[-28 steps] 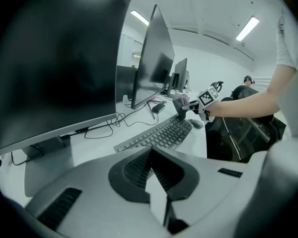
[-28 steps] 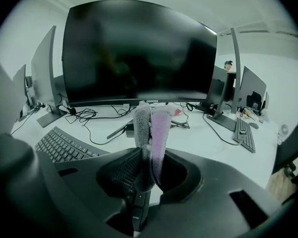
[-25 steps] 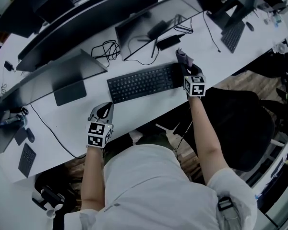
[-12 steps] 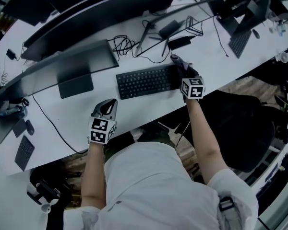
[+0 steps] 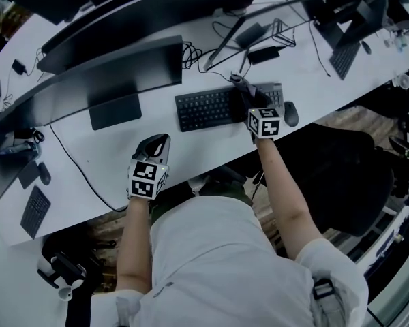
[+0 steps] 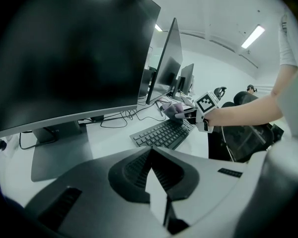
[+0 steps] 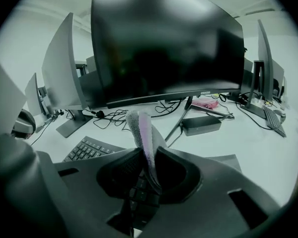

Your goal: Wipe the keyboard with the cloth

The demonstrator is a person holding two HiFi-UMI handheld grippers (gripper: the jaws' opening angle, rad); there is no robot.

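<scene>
A black keyboard [image 5: 203, 109] lies on the white desk [image 5: 211, 152] in front of the monitors. My right gripper [image 5: 243, 95] is over its right part, shut on a grey-purple cloth [image 5: 239, 84] that stands up between the jaws. The right gripper view shows the cloth [image 7: 141, 130] pinched in the right gripper [image 7: 148, 175], with keyboard keys [image 7: 87, 150] down to the left. My left gripper [image 5: 158, 143] rests on the desk near its front edge, apart from the keyboard, shut and holding nothing. The left gripper view looks past the left gripper [image 6: 151, 155] at the keyboard [image 6: 161, 134] and the cloth [image 6: 173, 110].
A mouse [image 5: 290, 113] lies just right of the keyboard. Behind it run cables [image 5: 221, 36], a black power brick [image 5: 264, 54] and large dark monitors [image 5: 109, 87] on stands. A black chair [image 5: 341, 176] is at the right, another keyboard [image 5: 342, 58] far right.
My right gripper with the cloth has slid left along the keyboard, away from its right end, uncovering the number pad and mouse. The left gripper has stayed on the desk.
</scene>
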